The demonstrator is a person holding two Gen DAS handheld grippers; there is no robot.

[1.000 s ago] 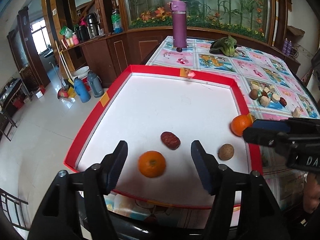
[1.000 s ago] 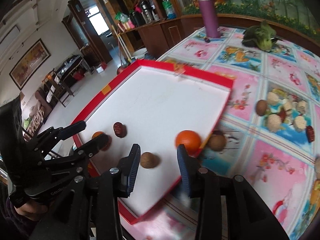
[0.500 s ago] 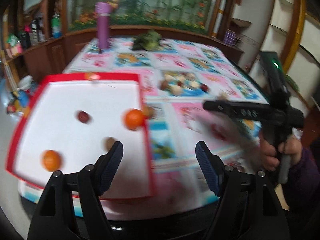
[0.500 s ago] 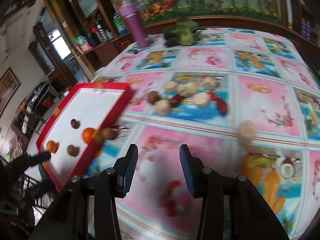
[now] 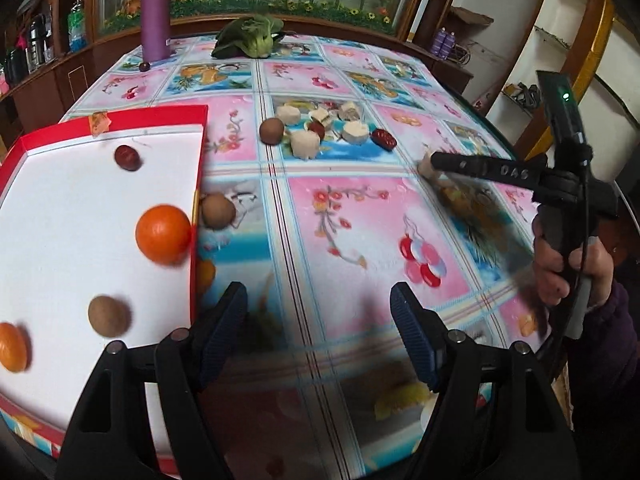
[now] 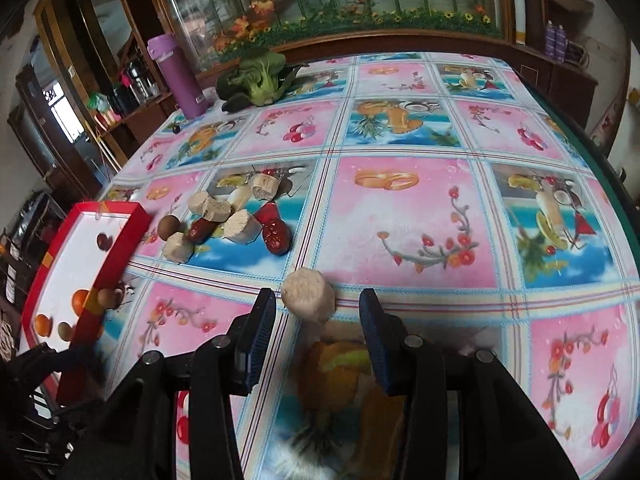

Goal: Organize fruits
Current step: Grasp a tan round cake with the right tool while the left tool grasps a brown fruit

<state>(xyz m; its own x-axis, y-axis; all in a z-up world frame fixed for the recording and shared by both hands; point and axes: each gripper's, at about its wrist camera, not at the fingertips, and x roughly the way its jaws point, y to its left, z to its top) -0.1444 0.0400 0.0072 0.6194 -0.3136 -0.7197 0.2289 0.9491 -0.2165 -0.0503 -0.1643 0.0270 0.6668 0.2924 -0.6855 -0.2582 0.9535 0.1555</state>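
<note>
The red-rimmed white tray (image 5: 168,114) (image 6: 120,236) lies at the table's left and holds an orange (image 5: 163,234), a second orange (image 5: 11,346), a brown round fruit (image 5: 107,315) and a dark red date (image 5: 127,157). Another brown fruit (image 5: 217,210) rests on the cloth just outside the tray's rim. A cluster of pale cut pieces (image 6: 236,226), dates (image 6: 275,229) and a brown fruit (image 6: 168,227) sits mid-table. A lone pale cylinder piece (image 6: 308,295) lies just ahead of my open right gripper (image 6: 317,319). My open left gripper (image 5: 320,320) hovers over bare cloth, empty.
A purple bottle (image 5: 155,12) and a leafy green vegetable (image 5: 250,40) stand at the table's far side. A hand (image 5: 568,264) holds the right gripper's handle at the right edge. Cabinets line the room beyond the fruit-patterned tablecloth (image 6: 400,208).
Both grippers have swung right, away from the tray and out over the tablecloth. The right gripper now faces the lone pale piece; both stay open and empty.
</note>
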